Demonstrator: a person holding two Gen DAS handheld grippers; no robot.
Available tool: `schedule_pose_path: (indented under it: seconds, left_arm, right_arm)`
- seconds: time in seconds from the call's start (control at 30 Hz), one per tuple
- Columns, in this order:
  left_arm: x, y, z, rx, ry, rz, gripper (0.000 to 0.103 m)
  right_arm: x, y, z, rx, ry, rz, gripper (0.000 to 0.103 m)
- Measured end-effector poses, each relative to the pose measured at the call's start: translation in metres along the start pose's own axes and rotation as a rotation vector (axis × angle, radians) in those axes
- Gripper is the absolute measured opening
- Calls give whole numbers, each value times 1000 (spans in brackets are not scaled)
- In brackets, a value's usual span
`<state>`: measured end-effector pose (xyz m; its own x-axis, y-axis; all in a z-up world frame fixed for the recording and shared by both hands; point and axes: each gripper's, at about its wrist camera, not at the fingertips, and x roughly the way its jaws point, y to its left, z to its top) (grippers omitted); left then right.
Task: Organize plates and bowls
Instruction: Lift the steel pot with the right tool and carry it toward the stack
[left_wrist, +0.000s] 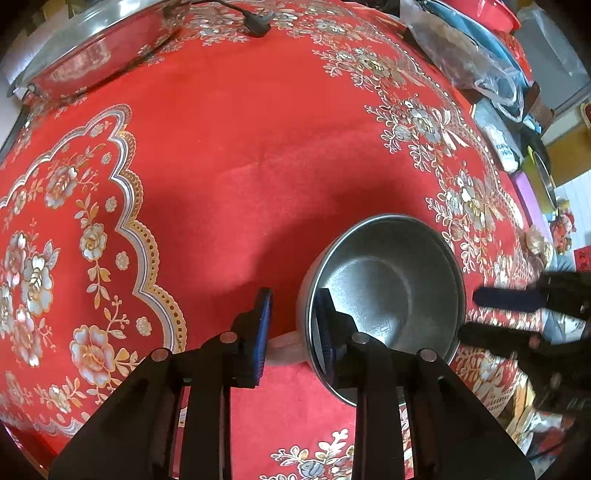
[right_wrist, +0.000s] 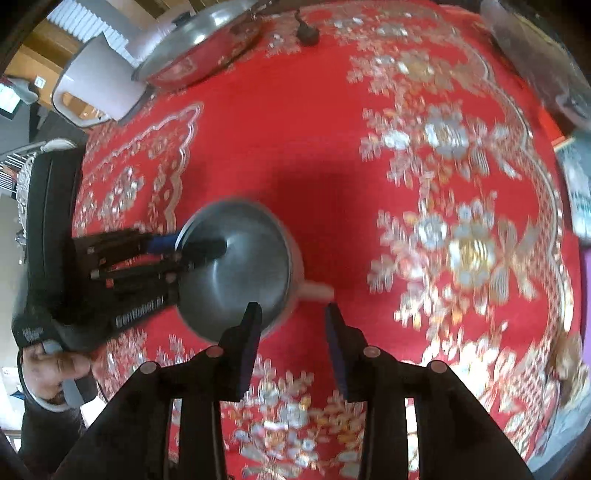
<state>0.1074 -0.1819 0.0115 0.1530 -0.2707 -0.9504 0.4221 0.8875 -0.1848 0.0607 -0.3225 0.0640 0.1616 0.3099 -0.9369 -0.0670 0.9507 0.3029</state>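
Note:
A steel bowl (left_wrist: 391, 280) sits tilted on the red floral tablecloth (left_wrist: 229, 155), with a pale object (left_wrist: 286, 349) under its near edge. My left gripper (left_wrist: 293, 328) is open and straddles the bowl's near rim, one pad inside and one outside. It also shows in the right wrist view (right_wrist: 201, 243) at the bowl (right_wrist: 240, 273). My right gripper (right_wrist: 291, 317) is open and empty, just in front of the bowl's right side. It shows in the left wrist view (left_wrist: 480, 314) beside the bowl's right rim.
A large steel plate (left_wrist: 96, 55) lies at the far left of the table, also seen in the right wrist view (right_wrist: 199, 44). A black plug (left_wrist: 255, 26) lies at the back. Plastic bags (left_wrist: 465, 55) and containers crowd the right edge. A white pot (right_wrist: 96, 81) stands beyond the table.

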Motion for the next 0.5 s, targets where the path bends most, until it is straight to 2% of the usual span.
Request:
schedule_pose_path:
  seconds: [0.27, 0.3, 0.37, 0.4, 0.47, 0.5]
  left_arm:
    - [2, -3, -6, -8, 17, -16, 27]
    - [1, -5, -7, 0, 17, -11, 28]
    - [1, -6, -8, 6, 20, -11, 29]
    - [1, -6, -9, 7, 12, -11, 29]
    - [0, -8, -10, 25, 1, 13, 27]
    - [0, -8, -10, 28, 0, 6, 25]
  right_arm:
    - [24, -8, 14, 131, -17, 83, 36]
    - [30, -6, 17, 122, -11, 73, 36]
    - [37, 2, 21, 70, -36, 0, 32]
    - [39, 7, 23, 34, -39, -57, 23]
    - [43, 15, 24, -18, -46, -74, 14]
    - [41, 16, 24, -40, -45, -96, 14]
